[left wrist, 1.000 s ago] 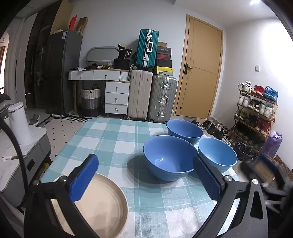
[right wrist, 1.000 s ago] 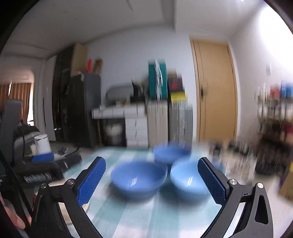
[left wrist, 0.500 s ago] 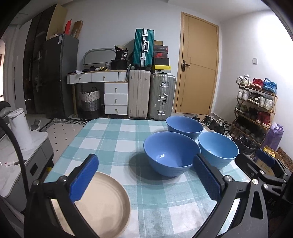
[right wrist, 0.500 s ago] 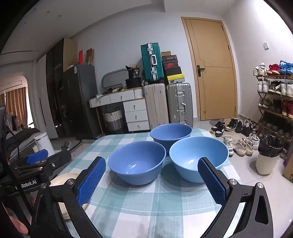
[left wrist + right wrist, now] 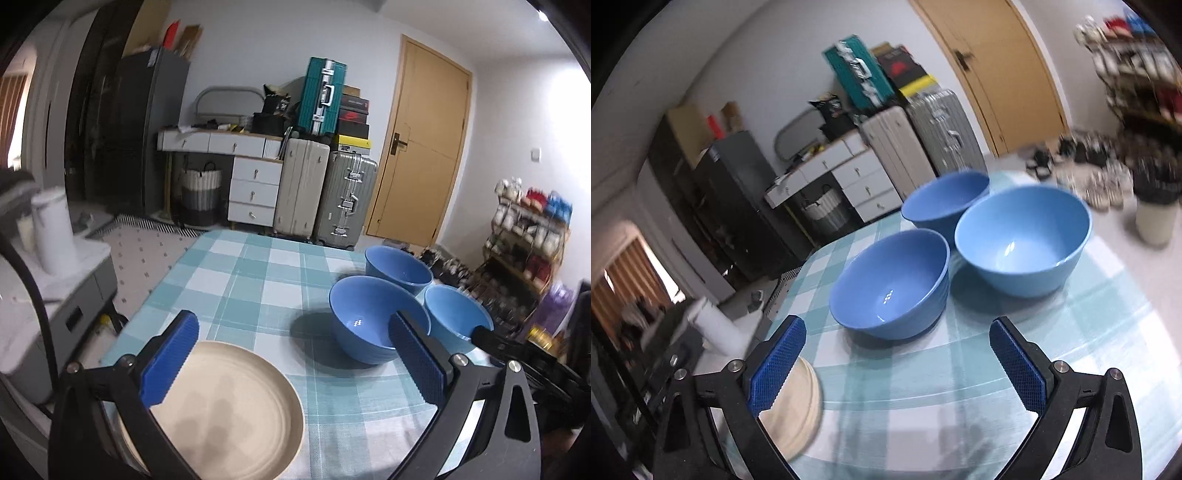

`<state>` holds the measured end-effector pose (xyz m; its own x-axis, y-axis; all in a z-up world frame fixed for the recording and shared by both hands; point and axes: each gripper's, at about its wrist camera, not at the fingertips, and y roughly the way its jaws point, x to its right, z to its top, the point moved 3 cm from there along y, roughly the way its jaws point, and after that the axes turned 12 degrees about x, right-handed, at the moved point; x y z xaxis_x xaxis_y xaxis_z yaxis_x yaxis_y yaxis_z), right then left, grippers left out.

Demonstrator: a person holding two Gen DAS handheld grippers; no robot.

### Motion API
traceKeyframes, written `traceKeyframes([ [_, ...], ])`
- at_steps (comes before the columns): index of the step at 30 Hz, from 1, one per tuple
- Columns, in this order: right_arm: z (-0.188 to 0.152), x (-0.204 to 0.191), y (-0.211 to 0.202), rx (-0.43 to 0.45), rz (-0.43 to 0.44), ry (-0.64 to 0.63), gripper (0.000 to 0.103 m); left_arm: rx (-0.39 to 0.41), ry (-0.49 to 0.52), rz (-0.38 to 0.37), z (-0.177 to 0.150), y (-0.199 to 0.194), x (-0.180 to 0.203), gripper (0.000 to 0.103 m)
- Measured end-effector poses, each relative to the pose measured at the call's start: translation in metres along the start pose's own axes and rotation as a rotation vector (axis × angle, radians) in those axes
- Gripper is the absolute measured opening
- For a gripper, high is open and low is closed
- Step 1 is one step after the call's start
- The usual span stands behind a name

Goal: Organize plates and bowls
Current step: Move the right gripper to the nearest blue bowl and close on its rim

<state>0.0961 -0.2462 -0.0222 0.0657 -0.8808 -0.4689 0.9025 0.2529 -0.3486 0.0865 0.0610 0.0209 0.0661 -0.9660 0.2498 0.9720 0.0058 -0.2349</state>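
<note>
Three blue bowls stand close together on the teal checked tablecloth [image 5: 258, 291]: a near one [image 5: 373, 326] [image 5: 892, 282], a lighter one [image 5: 456, 317] [image 5: 1023, 238] to its right, and a far one [image 5: 397, 264] [image 5: 945, 199]. A beige plate [image 5: 229, 410] [image 5: 798, 406] lies at the table's near left corner. My left gripper [image 5: 295, 360] hangs open above the plate's far edge, holding nothing. My right gripper [image 5: 897, 363] is open too, tilted, just short of the near bowl. Part of the right gripper's black frame [image 5: 517, 354] shows at the right edge of the left wrist view.
Off the table's left edge stands a grey cabinet [image 5: 55, 306] with a white kettle [image 5: 53, 232]. Beyond the table are suitcases [image 5: 325, 195], white drawers [image 5: 255, 192], a door [image 5: 417, 147] and a shoe rack [image 5: 524, 236]. A bin [image 5: 1156, 218] stands on the floor to the right.
The left gripper has swung left and tipped down, so the plate fills more of its view. The right gripper has tilted and moved closer over the bowls. Both stay open.
</note>
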Motion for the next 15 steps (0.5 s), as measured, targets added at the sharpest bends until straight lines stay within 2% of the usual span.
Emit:
traceKeyframes([
  [1,0.0,0.0,0.008,-0.016,-0.019,0.036,0.099,0.0,-0.02,-0.003,0.001,-0.001,-0.005,0.103],
  [3,0.001,0.0,0.021,-0.041,-0.053,0.07,0.081,0.002,-0.066,-0.005,0.004,-0.003,-0.015,0.103],
  [5,-0.003,0.005,0.041,-0.114,-0.119,0.133,0.075,0.004,-0.098,-0.004,0.006,-0.006,-0.024,0.103],
  [8,-0.012,0.008,0.064,-0.187,-0.137,0.204,0.073,0.005,-0.133,0.002,0.009,-0.008,-0.035,0.103],
  [10,-0.013,0.013,0.076,-0.202,-0.174,0.237,0.07,-0.001,-0.173,-0.012,0.01,-0.01,-0.043,0.103],
  [12,-0.014,0.019,0.089,-0.216,-0.2,0.308,0.061,-0.007,-0.22,-0.044,0.012,-0.012,-0.049,0.103],
  [15,-0.015,0.017,0.103,-0.228,-0.23,0.325,0.054,-0.011,-0.262,-0.071,0.013,-0.013,-0.053,0.103],
])
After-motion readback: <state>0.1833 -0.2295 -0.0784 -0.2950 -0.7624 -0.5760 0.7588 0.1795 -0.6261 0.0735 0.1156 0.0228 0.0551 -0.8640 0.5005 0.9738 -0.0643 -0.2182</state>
